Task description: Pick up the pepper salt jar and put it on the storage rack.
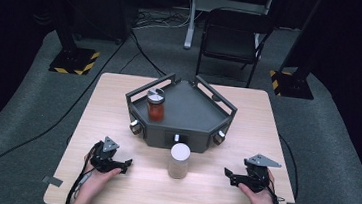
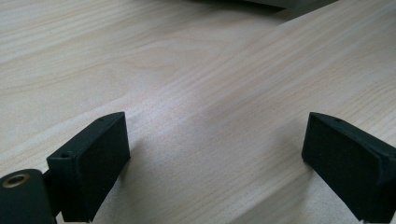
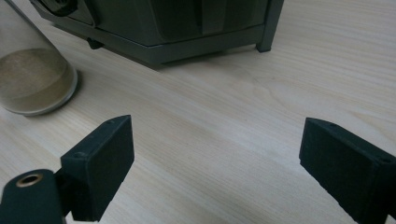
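A clear cylindrical jar of pale powder with a white lid [image 1: 179, 160] stands on the light wooden table [image 1: 119, 101], just before the dark angular tray [image 1: 193, 114]. The left gripper [image 1: 125, 165] and right gripper [image 1: 228, 176] flank it, both spread wide, holding nothing.

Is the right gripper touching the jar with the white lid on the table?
Apart. In the high view, bare table lies between the right gripper and the jar; in the right gripper view, its open jaws hold nothing.
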`<action>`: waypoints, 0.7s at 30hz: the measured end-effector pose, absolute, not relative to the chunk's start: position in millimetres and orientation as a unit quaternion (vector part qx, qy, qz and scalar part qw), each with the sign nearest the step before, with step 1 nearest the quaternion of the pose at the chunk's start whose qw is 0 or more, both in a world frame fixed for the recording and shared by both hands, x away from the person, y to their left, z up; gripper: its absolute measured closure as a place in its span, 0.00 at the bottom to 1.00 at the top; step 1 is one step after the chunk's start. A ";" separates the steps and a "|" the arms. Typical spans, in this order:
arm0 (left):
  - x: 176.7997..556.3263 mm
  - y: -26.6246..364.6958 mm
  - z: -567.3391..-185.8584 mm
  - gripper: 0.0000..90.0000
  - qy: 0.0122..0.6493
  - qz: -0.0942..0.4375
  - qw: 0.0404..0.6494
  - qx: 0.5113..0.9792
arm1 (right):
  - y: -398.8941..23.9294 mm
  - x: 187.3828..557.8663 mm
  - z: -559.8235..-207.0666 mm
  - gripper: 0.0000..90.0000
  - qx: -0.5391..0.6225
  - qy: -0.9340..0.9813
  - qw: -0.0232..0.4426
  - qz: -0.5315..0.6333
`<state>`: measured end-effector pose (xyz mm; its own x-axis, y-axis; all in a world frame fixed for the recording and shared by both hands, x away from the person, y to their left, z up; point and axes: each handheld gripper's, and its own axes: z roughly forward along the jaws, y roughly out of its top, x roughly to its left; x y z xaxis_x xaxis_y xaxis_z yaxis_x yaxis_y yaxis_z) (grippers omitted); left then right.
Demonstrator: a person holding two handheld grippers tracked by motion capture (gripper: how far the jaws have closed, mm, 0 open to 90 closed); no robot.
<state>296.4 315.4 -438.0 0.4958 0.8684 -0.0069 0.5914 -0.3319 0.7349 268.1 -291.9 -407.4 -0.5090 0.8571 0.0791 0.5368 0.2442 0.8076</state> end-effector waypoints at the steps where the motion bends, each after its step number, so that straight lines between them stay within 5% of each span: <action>1: 296.4 315.4 -438.0 0.08 0.461 0.199 0.348 0.792 | -291.4 267.9 -406.7 0.11 0.453 0.766 0.194 0.413; 21: 296.4 315.4 -438.0 0.08 0.461 0.199 0.348 0.792 | -265.9 268.2 -391.9 0.11 0.404 0.785 0.183 0.433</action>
<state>296.4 315.4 -438.0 0.4960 0.8683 -0.0065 0.5913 -0.3323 0.7348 268.2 -265.9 -391.9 -0.6075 0.7919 0.0621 0.4757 0.3001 0.8268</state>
